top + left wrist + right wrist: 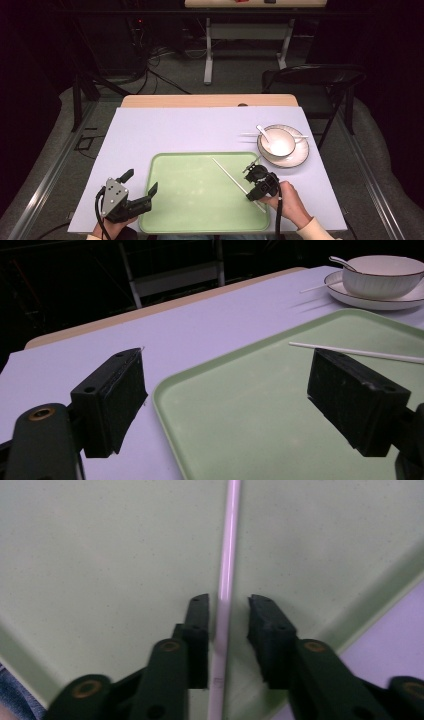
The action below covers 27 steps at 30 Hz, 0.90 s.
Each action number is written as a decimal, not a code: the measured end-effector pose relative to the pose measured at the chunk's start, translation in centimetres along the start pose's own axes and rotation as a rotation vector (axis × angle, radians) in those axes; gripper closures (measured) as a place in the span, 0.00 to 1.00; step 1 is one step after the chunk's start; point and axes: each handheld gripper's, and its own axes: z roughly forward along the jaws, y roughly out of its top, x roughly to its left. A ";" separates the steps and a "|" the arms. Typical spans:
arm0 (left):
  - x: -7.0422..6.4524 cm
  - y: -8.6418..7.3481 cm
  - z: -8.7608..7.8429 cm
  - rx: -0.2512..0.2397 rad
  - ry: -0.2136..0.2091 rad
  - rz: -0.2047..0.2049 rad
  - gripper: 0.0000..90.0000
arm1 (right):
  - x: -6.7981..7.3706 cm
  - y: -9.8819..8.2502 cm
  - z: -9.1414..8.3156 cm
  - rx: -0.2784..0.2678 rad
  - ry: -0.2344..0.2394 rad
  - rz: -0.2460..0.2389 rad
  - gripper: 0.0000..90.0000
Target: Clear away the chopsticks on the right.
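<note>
Right gripper view: right gripper fingers narrowly parted, the thin white chopstick between them on the pale green plastic tray; contact unclear. High view: left gripper fingers wide, empty.

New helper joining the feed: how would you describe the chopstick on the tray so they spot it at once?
Find the green tray near the table's front edge. On its right half a thin white chopstick lies slantwise, between the right gripper jaws. A second chopstick lies off the tray, beside the bowl.

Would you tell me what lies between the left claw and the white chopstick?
Only bare green tray floor separates the left claw from the chopstick, per the high view.
</note>
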 end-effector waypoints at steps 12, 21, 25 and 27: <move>0.0 0.0 0.0 0.000 0.002 -0.002 0.17 | -1.3 -0.9 -4.6 -0.124 -0.048 -0.116 0.09; -0.1 0.0 0.1 0.001 0.003 -0.003 0.17 | -4.8 -1.7 -9.6 -0.223 -0.138 -0.130 0.00; -0.1 0.0 0.0 0.000 0.004 -0.004 0.17 | -7.3 -1.4 -11.4 -0.261 -0.178 -0.119 0.00; -0.1 0.0 0.1 0.000 0.004 -0.005 0.17 | -8.5 -1.1 -12.3 -0.266 -0.200 -0.111 0.00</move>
